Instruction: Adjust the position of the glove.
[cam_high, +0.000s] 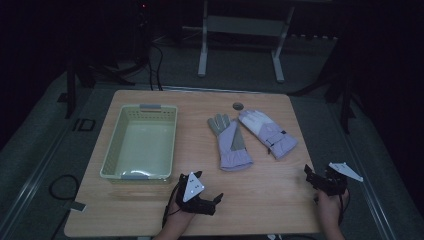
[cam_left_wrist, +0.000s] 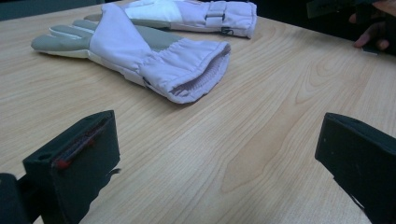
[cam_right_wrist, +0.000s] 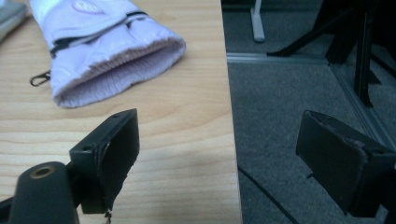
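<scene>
Two lilac winter gloves lie side by side in the middle of the wooden table (cam_high: 270, 200). The one with grey palm and fingers (cam_high: 231, 142) is on the left, the one with a white back and black strap (cam_high: 267, 132) on the right. My left gripper (cam_high: 206, 186) rests near the front edge, open and empty, facing the grey-palmed glove (cam_left_wrist: 140, 51); its cuff opening is toward me. My right gripper (cam_high: 320, 173) is at the table's front right corner, open and empty. One of its jaws stands over the wood and the other over the floor, short of the strapped glove's cuff (cam_right_wrist: 102, 51).
A pale green plastic basket (cam_high: 142, 142) stands empty on the table's left half. A small dark round disc (cam_high: 238, 105) lies near the far edge. The table's right edge (cam_right_wrist: 229, 116) drops to grey carpet with a cable. A white frame stands behind the table.
</scene>
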